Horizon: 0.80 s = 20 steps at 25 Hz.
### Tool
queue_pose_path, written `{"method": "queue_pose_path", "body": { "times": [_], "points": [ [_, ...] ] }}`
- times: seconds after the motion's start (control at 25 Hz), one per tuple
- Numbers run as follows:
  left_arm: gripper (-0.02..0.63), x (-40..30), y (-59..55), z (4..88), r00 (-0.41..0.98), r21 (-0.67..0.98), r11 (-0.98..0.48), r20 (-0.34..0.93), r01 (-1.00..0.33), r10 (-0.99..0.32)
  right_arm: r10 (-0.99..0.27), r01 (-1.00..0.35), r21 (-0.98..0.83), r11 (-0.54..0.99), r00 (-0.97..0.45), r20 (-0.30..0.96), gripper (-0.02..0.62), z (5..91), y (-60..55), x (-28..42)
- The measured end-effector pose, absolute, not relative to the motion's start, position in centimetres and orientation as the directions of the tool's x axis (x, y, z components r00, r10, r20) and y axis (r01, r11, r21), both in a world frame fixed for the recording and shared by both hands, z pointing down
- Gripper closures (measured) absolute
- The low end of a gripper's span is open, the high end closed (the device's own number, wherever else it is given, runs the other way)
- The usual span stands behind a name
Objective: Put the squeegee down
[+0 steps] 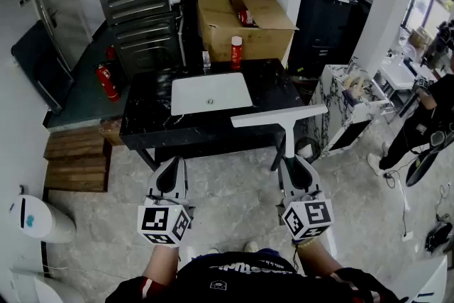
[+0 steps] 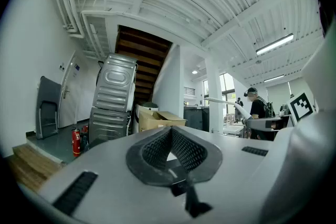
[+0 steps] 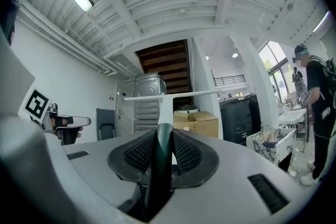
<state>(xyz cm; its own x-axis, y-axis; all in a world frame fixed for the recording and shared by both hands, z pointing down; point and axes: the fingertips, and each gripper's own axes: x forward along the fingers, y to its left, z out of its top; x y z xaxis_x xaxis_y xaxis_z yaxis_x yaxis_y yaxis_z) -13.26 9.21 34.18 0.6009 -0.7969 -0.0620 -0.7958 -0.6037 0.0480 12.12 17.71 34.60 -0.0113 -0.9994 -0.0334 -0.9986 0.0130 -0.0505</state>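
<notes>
The squeegee has a long white blade (image 1: 279,116) and a dark handle that runs back into my right gripper (image 1: 291,162). That gripper is shut on the handle and holds the squeegee level over the near right edge of the black marble table (image 1: 142,120). In the right gripper view the dark handle (image 3: 160,157) sits clamped between the pads, and the white blade (image 3: 170,95) lies crosswise ahead. My left gripper (image 1: 172,167) hovers in front of the table, shut and holding nothing. Its pads (image 2: 184,147) meet at the tip in the left gripper view.
A white basin (image 1: 211,92) is set into the tabletop, with a red can (image 1: 236,51) and a small bottle (image 1: 206,59) at its far edge. Behind stand cardboard boxes (image 1: 245,21) and a metal appliance (image 1: 138,0). Wooden steps (image 1: 76,160) lie left, a marble cabinet (image 1: 347,110) and a person (image 1: 425,117) right.
</notes>
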Motion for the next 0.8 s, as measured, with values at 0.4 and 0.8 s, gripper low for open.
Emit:
{"method": "queue_pose_path", "body": {
  "times": [0.4, 0.8],
  "points": [
    [0.592, -12.9, 10.2, 33.9, 0.595, 0.046, -0.598, -0.068, -0.800, -0.801, -0.998, -0.998, -0.047, 0.044, -0.042, -0.036, 0.471, 34.2, 18.1, 12.0],
    [0.592, -11.0, 10.4, 34.6, 0.588, 0.056, -0.589, -0.042, -0.806, -0.808, -0.995, -0.996, -0.014, 0.090, -0.090, -0.034, 0.472, 34.5, 18.1, 12.4]
  ]
}}
